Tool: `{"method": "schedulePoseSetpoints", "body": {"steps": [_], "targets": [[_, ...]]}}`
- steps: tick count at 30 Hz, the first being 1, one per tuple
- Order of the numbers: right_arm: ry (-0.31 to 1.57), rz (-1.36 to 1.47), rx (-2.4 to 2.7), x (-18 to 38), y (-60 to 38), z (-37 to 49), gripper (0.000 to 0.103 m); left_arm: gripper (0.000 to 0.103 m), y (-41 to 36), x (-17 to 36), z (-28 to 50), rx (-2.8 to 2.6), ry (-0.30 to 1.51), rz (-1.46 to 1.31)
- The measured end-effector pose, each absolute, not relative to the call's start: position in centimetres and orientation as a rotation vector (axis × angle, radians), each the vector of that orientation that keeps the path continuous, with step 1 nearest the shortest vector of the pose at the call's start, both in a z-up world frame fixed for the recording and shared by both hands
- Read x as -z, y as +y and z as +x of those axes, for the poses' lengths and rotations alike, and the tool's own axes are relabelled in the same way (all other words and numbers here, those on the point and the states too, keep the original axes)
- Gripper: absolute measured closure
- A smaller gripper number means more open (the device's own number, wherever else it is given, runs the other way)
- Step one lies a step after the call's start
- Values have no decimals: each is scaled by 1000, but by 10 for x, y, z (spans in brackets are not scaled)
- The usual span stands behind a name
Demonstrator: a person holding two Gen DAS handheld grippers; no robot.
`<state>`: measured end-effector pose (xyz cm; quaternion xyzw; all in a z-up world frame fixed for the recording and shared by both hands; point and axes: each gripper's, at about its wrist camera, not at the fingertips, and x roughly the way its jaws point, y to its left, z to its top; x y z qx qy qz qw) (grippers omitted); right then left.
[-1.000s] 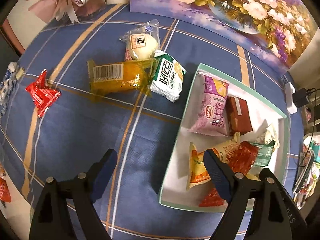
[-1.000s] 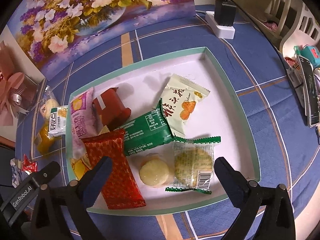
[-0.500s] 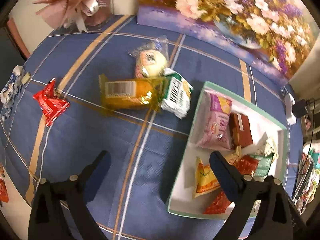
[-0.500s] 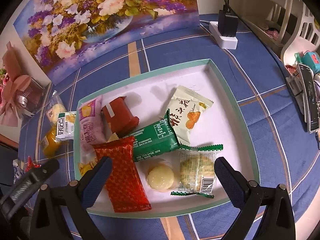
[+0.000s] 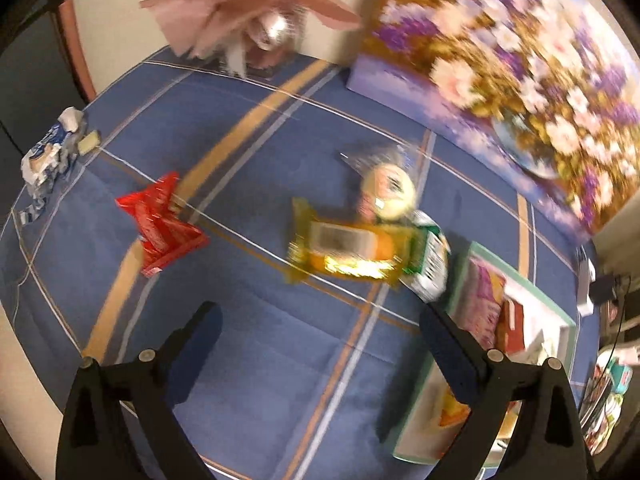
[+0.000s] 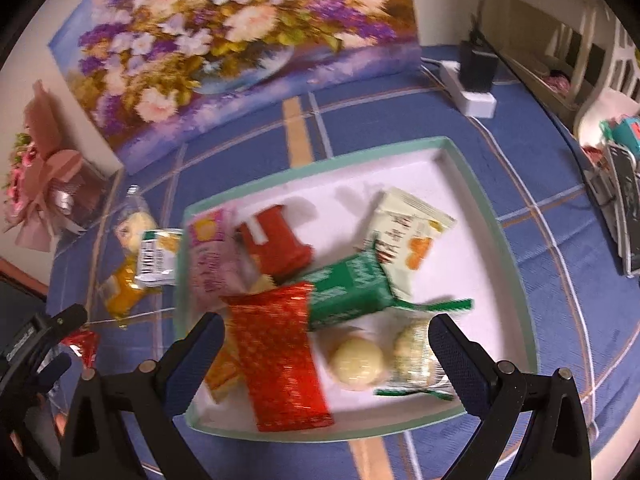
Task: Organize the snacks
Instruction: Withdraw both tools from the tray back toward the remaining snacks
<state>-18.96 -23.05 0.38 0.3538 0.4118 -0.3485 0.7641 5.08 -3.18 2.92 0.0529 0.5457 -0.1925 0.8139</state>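
Snacks part-sorted into tray (image 6: 472,184)
Left tool (image 5: 320,340) and right tool (image 6: 326,346) both gape wide, empty; orange packet (image 5: 352,252) on counter (image 5: 260,340)

Tray (image 6: 486,216): on table (image 5: 248,360), right side; holds several snack packets, piled toward its left and near edges. Three packets (image 5: 352,248): on table, clustered just left of tray. One packet (image 5: 162,224): farther left, apart. Painting (image 6: 224,40): far edge, behind tray.
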Motion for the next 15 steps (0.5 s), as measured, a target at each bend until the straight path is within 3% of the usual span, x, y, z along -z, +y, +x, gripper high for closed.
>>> {"method": "schedulePoseSetpoints", "body": {"steps": [15], "targets": [[910, 762, 580, -1, -177, -111, 0, 4, 65, -19, 120, 166, 1235, -46]]}}
